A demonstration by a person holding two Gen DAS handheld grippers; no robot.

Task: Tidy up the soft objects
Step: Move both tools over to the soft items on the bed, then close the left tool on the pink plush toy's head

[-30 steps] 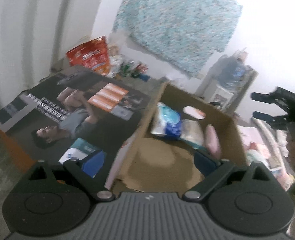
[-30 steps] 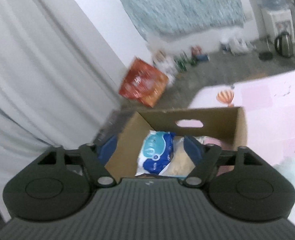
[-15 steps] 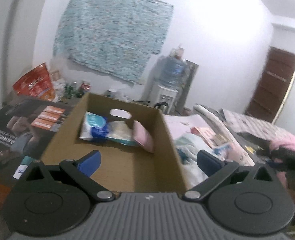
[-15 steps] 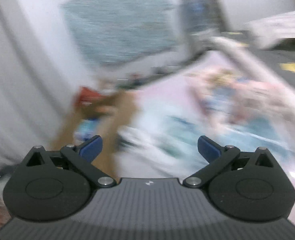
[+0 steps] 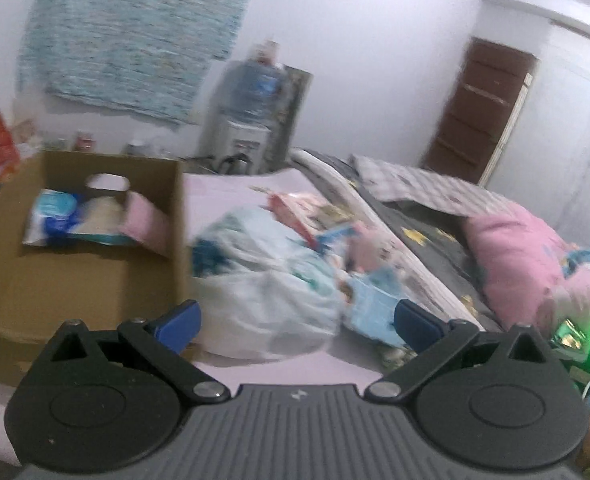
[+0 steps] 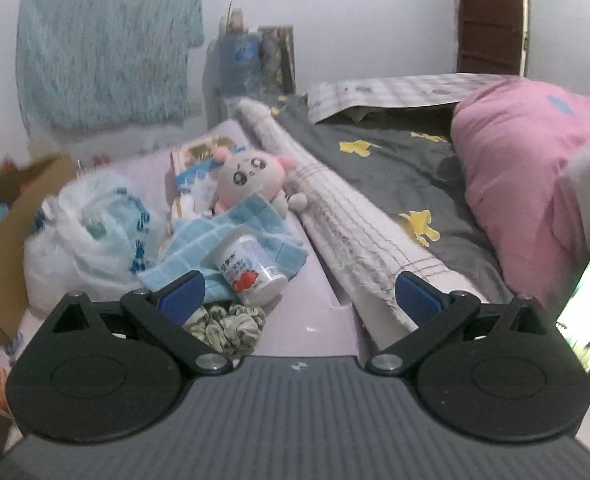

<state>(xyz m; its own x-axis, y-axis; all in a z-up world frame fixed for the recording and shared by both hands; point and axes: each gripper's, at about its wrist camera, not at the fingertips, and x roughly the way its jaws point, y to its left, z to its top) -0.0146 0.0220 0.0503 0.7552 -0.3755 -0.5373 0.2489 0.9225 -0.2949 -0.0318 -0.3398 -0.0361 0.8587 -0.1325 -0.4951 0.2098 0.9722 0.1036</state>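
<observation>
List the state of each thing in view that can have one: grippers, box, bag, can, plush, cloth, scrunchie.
Left hand-held gripper: open, nothing between its fingers.
Right hand-held gripper: open, holding nothing.
Cardboard box: open-topped, partly filled.
White plastic bag: lying crumpled on the bed.
Can: tipped on its side on the blue cloth.
Pink plush: lying face-up, partly under the cloth.
Blue cloth: rumpled.
Scrunchie: loose on the bed.

both views have swung off the cardboard box [image 5: 95, 280] toward the bed. left wrist view: box was centre frame, now at left; white plastic bag [image 5: 271, 280] sits at centre. right gripper [image 6: 301, 294]: jaws just opened wider, nothing betw. them; plush toy [image 6: 251, 178] and blue cloth [image 6: 231, 240] now ahead, box at left edge.
</observation>
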